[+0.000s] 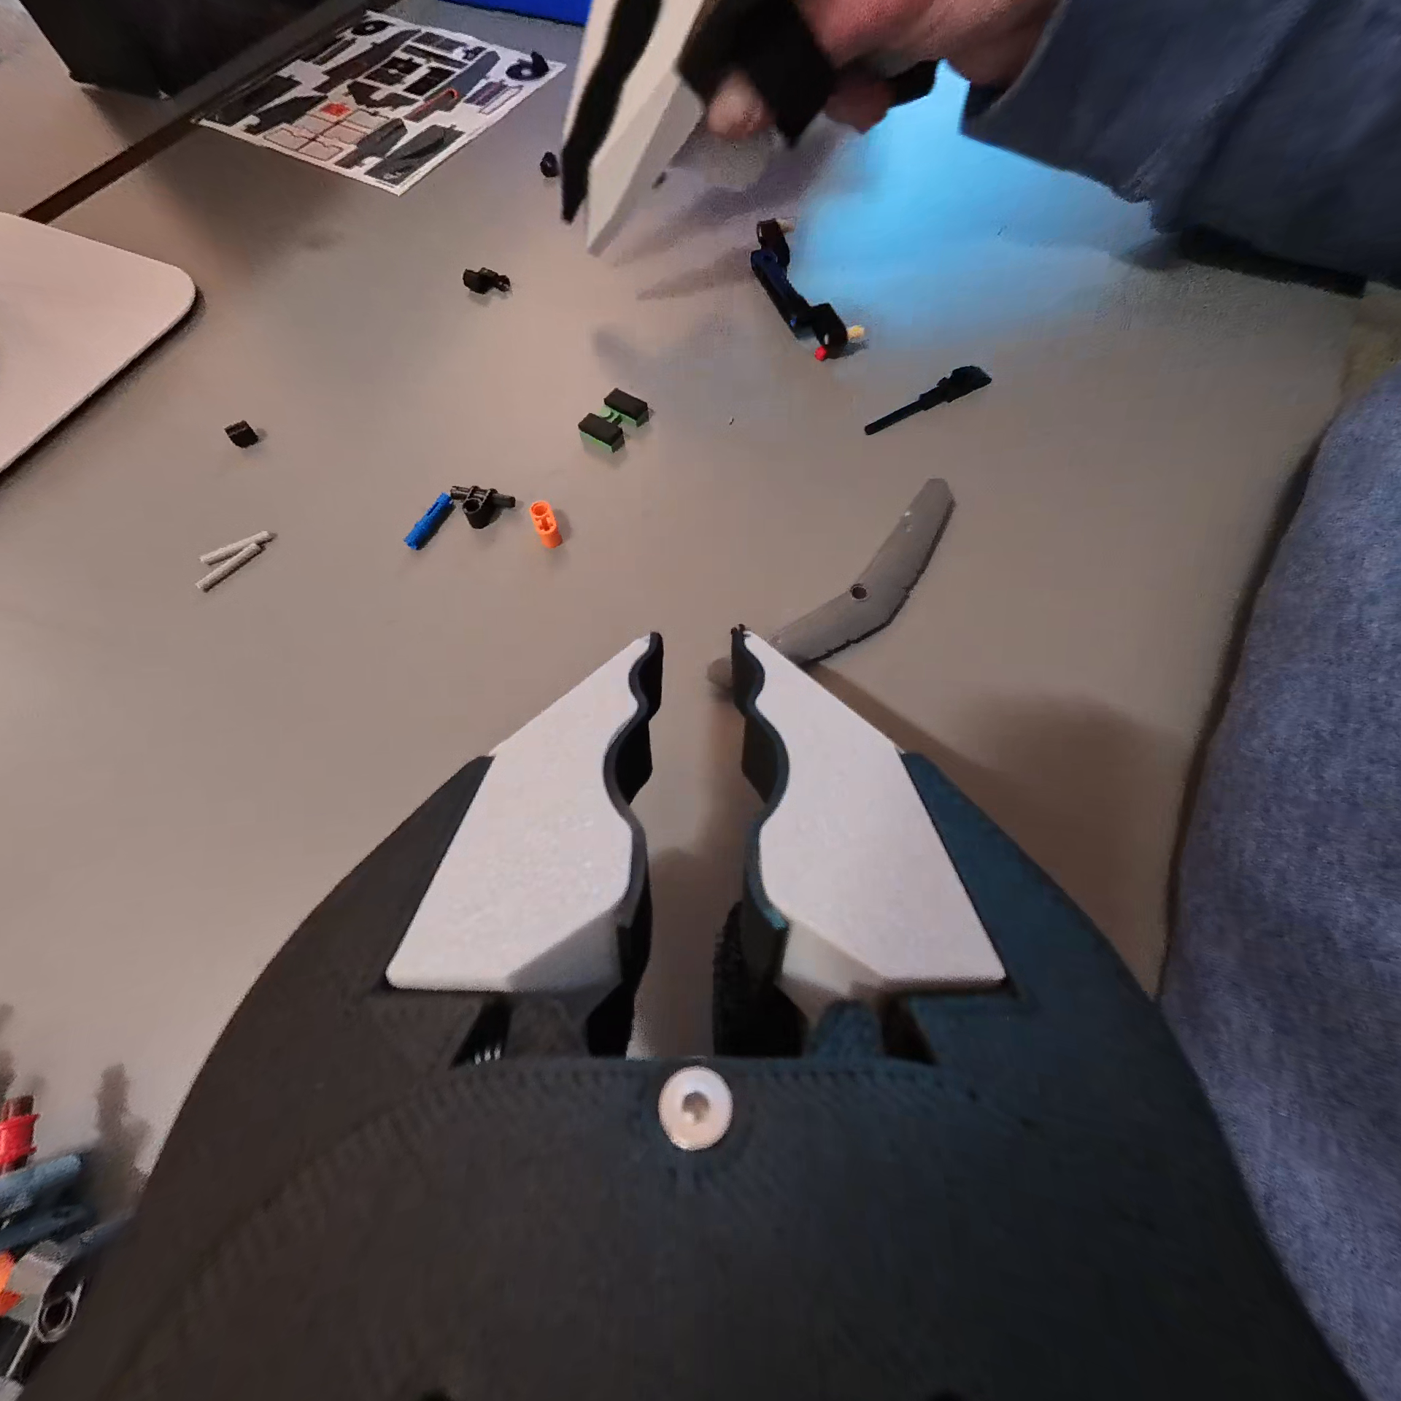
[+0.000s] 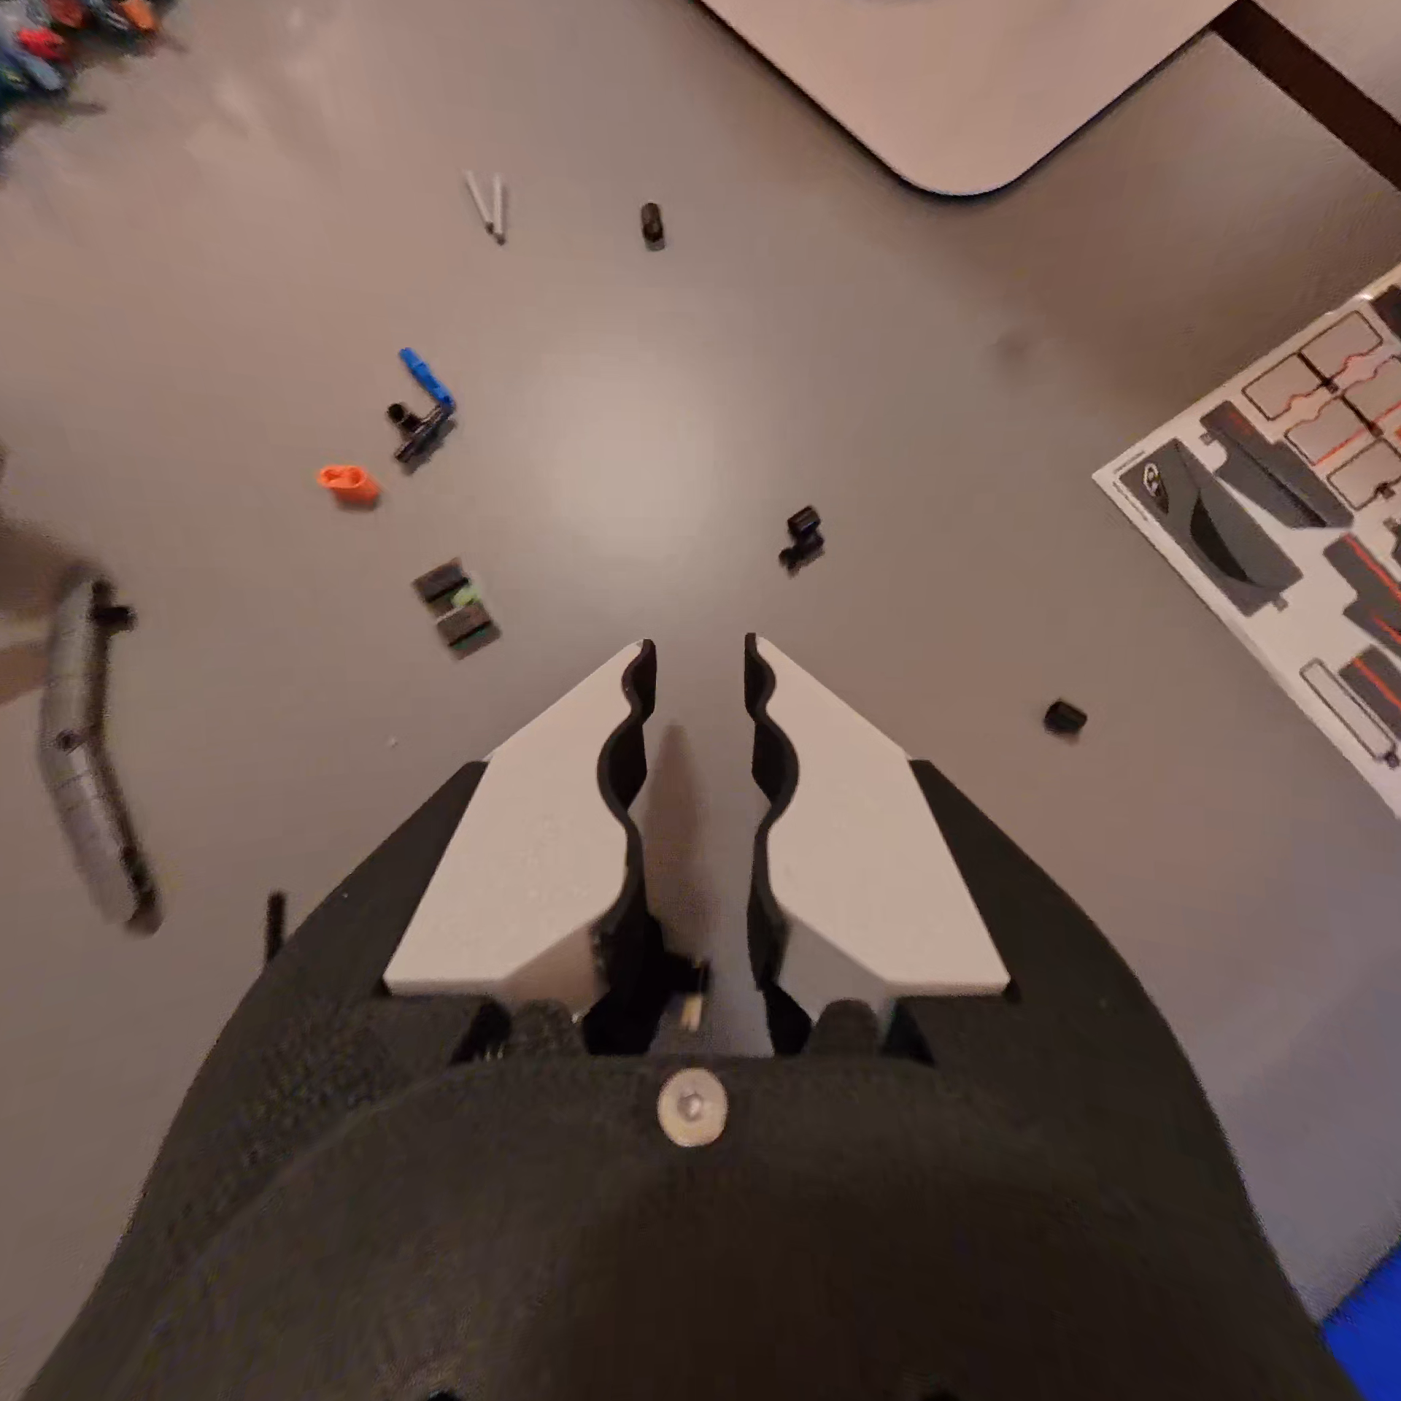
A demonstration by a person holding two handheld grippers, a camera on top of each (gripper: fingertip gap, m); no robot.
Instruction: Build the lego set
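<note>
The lego parts are spread singly over the grey table (image 1: 758,485), probably so that each one can be found and gripped alone. The left gripper (image 1: 696,643) is held low above the table with a narrow gap between its jaws, and nothing is seen between them; its tips are just beside the near end of the curved grey panel (image 1: 879,584), which lies flat with a round hole turned up. It seems that this panel is to be taken next, but this is only a judgement. The right gripper (image 2: 699,650) is held above a bare part of the table, also with a narrow gap and with nothing in it; in the left wrist view it is seen farther off, blurred, with a hand (image 1: 872,45) around its handle. Between the two grippers are laid a blue pin (image 1: 428,521), a black connector (image 1: 479,504), an orange bush (image 1: 546,523), two light grey axles (image 1: 233,557) side by side, and a small black and green assembly (image 1: 614,419). A dark blue and black sub-assembly (image 1: 796,292) and a black axle piece (image 1: 929,398) lie nearer to the right gripper. The sticker sheet (image 2: 1289,515) is kept flat at the side, away from the parts. No box or tray is seen; only a loose heap of coloured parts (image 2: 45,38) is found at the far corner, too blurred to be sorted.
</note>
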